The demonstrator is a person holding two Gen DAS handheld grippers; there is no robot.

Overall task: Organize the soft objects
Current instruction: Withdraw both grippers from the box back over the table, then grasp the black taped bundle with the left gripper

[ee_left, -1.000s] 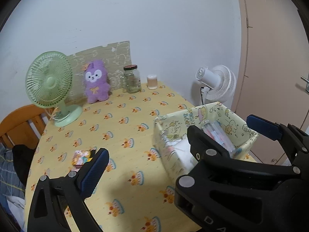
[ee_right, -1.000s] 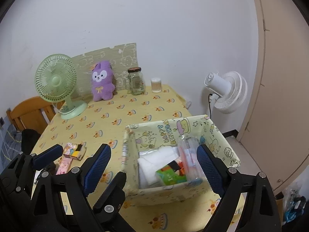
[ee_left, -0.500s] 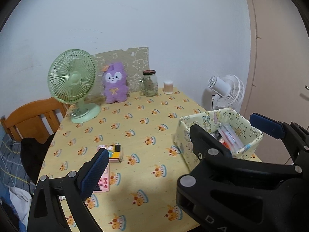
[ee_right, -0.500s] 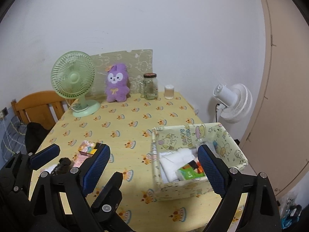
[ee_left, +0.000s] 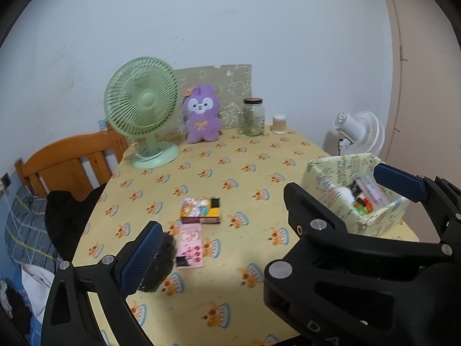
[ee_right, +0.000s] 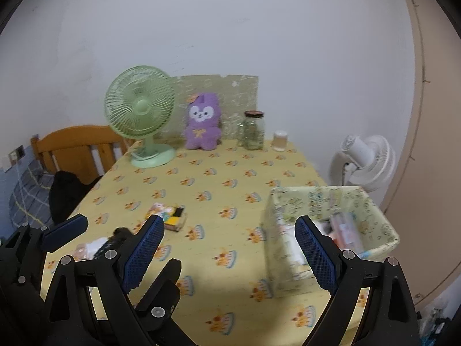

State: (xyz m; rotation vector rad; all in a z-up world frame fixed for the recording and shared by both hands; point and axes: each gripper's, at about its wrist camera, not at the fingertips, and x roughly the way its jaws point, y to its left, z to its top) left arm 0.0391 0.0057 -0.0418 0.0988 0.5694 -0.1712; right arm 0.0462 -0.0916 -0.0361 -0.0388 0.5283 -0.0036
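A purple plush toy (ee_left: 202, 118) sits upright at the table's far edge against a patterned board; it also shows in the right wrist view (ee_right: 203, 122). A printed fabric box (ee_left: 386, 201) with packets and tubes inside stands at the table's right edge, seen too in the right wrist view (ee_right: 383, 219). A dark fuzzy object (ee_left: 161, 262) lies by the left fingertip. A small colourful packet (ee_left: 200, 211) and a pink card (ee_left: 190, 245) lie mid-table. My left gripper (ee_left: 268, 216) is open and empty above the table. My right gripper (ee_right: 230, 256) is open and empty, left of the box.
A green desk fan (ee_left: 144, 109) stands back left, a glass jar (ee_left: 253, 116) and a small cup (ee_left: 279, 124) at the back. A white fan (ee_left: 360, 132) stands beyond the right edge. A wooden chair (ee_left: 69, 164) with dark clothing stands at left.
Both grippers have pulled back and away from the box, so more of the table shows. The packet, pink card and dark fuzzy object have come into view. Both stay open.
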